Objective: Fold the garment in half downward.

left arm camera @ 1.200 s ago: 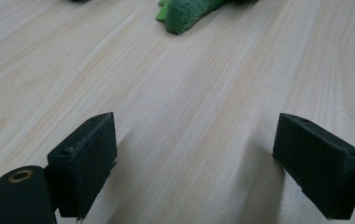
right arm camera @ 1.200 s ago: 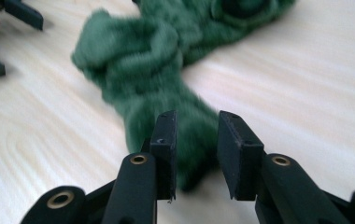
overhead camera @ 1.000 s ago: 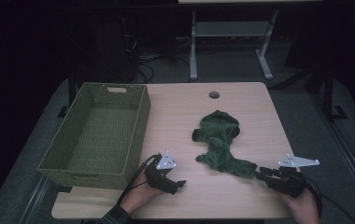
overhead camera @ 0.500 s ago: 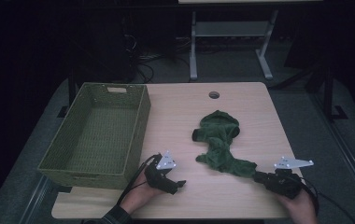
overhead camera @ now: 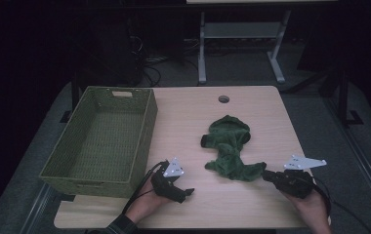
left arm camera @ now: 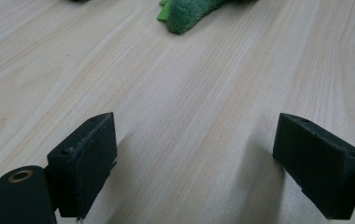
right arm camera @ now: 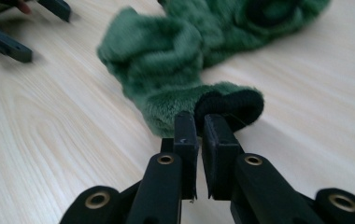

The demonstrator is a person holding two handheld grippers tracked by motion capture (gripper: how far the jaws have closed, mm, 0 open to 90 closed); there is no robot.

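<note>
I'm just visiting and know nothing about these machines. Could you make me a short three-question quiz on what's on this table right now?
1. True or false: the basket holds the green garment.
2. Which gripper pinches the garment's cuff: A) left gripper B) right gripper?
3. Fill in: the left gripper's jaws stand ____ over bare table.

Key: 1. False; the garment lies on the table, right of the basket. 2. B; its jaws have just been closing on the cuff. 3. Open.

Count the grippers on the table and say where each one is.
2. The left gripper rests near the table's front edge beside the green basket, jaws open. The right gripper sits front right, pinching the green fleece garment's cuff.
</note>
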